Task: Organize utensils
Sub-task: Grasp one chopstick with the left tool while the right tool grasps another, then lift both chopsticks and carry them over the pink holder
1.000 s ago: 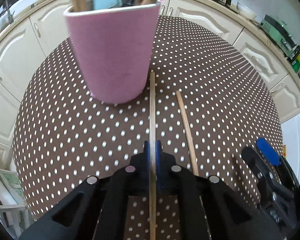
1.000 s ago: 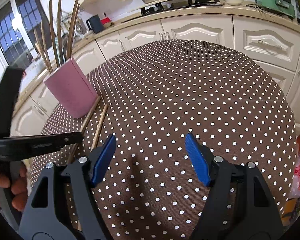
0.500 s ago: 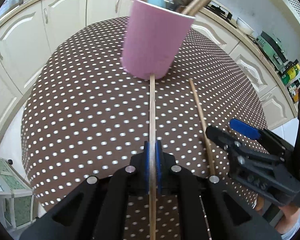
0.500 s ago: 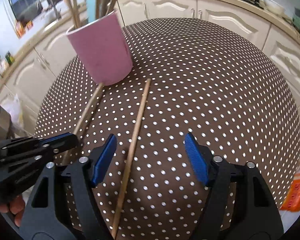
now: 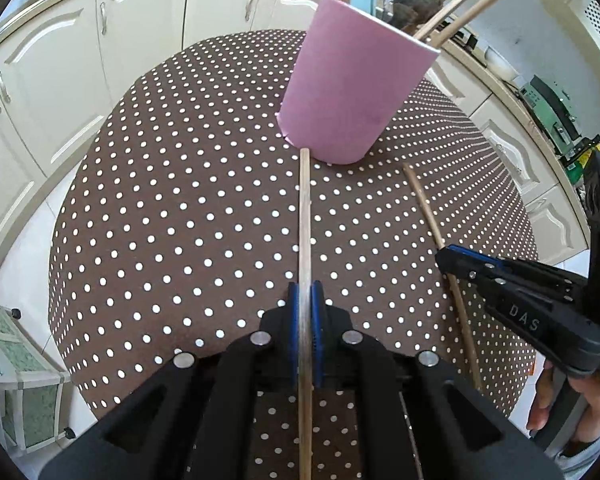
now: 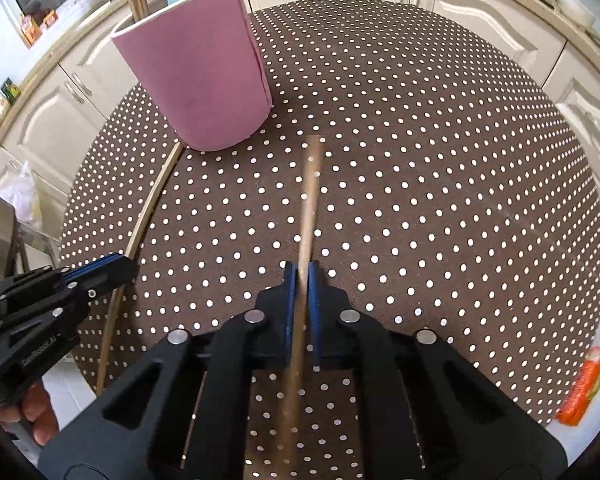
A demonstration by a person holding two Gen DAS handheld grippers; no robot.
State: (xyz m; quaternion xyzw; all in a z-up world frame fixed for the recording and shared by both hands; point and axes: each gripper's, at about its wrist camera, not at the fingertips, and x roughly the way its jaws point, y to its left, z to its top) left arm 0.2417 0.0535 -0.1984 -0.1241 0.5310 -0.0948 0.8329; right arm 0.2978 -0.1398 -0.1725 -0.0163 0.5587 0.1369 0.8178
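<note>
The right gripper (image 6: 300,280) has just clamped its jaws on the second wooden chopstick (image 6: 310,192) lying on the polka-dot desk (image 6: 440,160); the left gripper (image 5: 305,300) still grips its chopstick (image 5: 305,220), both ready for the pink holder (image 5: 352,96).

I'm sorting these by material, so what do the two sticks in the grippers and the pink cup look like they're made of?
Stick in the left gripper: probably wood or bamboo, unvarnished; pale tan, matte, faint grain.
Stick in the right gripper: looks the same, tan and matte, though blurred.
Pink cup: hard to say; matte, slightly mottled pink wall with a thin pale rim, possibly plastic or coated ceramic.
</note>
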